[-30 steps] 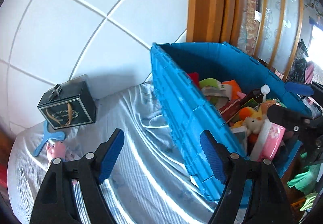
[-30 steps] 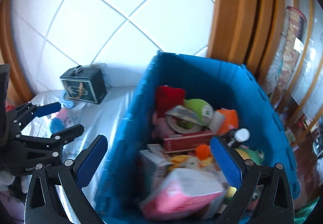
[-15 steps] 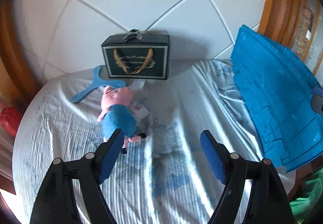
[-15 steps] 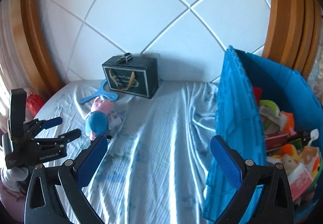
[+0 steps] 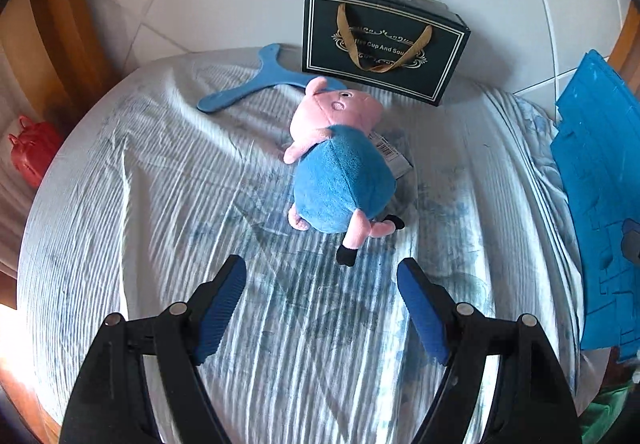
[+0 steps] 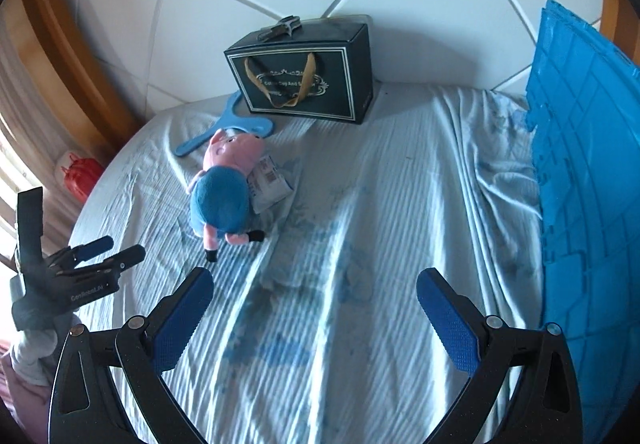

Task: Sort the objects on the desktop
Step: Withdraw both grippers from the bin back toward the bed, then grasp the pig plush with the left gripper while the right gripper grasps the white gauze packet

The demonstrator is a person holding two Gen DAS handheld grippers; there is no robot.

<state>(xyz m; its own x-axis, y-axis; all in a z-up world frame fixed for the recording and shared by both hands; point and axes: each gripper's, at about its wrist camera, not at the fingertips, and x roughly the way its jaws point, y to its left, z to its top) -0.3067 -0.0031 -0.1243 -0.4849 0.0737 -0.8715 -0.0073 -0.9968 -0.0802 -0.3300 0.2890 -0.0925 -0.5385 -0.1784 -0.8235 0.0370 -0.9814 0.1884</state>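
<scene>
Left hand-held gripper [image 5: 320, 286]: jaws wide, empty, above the cloth-covered bench [image 5: 140, 204]. Pig plush toy [image 5: 340, 164] lies just ahead of its tips, not touching. Dark gift box [image 5: 380, 44] and blue boomerang [image 5: 256, 82] sit beyond the toy. Right hand-held gripper [image 6: 314, 292]: wide, empty; blue crate [image 6: 588, 184] on its right.
</scene>
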